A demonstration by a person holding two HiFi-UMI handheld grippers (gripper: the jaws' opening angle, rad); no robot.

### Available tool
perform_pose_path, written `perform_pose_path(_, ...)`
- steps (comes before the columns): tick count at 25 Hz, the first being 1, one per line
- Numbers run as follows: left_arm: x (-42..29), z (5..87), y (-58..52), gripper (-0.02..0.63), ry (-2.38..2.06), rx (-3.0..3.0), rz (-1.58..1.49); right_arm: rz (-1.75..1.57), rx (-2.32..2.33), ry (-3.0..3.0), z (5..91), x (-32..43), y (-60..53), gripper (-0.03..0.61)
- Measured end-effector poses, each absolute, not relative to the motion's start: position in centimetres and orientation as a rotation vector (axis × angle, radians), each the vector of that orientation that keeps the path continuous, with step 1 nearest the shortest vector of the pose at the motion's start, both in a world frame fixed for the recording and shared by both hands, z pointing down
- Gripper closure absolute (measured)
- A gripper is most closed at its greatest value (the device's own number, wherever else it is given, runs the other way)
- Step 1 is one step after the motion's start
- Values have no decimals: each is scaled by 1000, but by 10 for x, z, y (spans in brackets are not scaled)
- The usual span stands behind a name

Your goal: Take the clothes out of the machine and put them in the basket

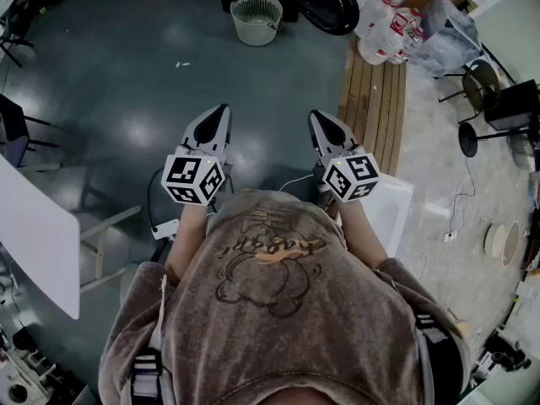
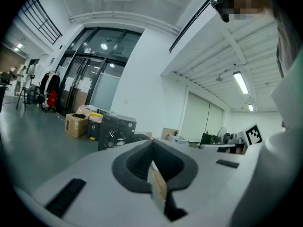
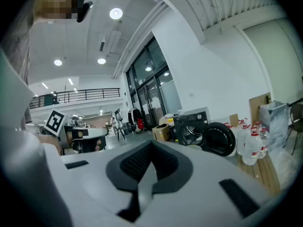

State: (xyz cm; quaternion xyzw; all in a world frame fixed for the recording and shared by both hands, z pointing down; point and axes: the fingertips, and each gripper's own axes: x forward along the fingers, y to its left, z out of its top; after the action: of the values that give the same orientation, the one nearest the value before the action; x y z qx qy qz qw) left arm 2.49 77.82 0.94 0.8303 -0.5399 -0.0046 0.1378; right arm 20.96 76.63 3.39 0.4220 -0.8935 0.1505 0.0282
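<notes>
The black washing machine stands across the floor with its round door swung open; it also shows in the left gripper view. No clothes are visible from here. In the head view a pale green laundry basket sits on the floor just left of the machine's door. My left gripper and right gripper are held side by side at chest height, far from the machine. Both point about level at it. Each has its jaws shut together with nothing between them.
Several large water bottles and a plastic bag stand right of the machine, beside a wooden pallet. A cardboard box sits left of the machine. A white table is at my left, chairs and a fan at the right.
</notes>
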Motion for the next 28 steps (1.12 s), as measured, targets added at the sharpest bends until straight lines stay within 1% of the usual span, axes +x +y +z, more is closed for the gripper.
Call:
perform_pose_path(13, -3, 13, 773, 611, -1477, 2473, 35, 473, 1355, -2737, 41, 177, 767, 580)
perform_pose_path(17, -9, 9, 768, 611, -1449, 2484, -5, 500, 1397, -2737, 39, 171, 761, 580)
perform_pose_path(28, -19, 16, 723, 611, -1453, 2500, -7, 501, 1377, -2715, 55, 158, 709, 580)
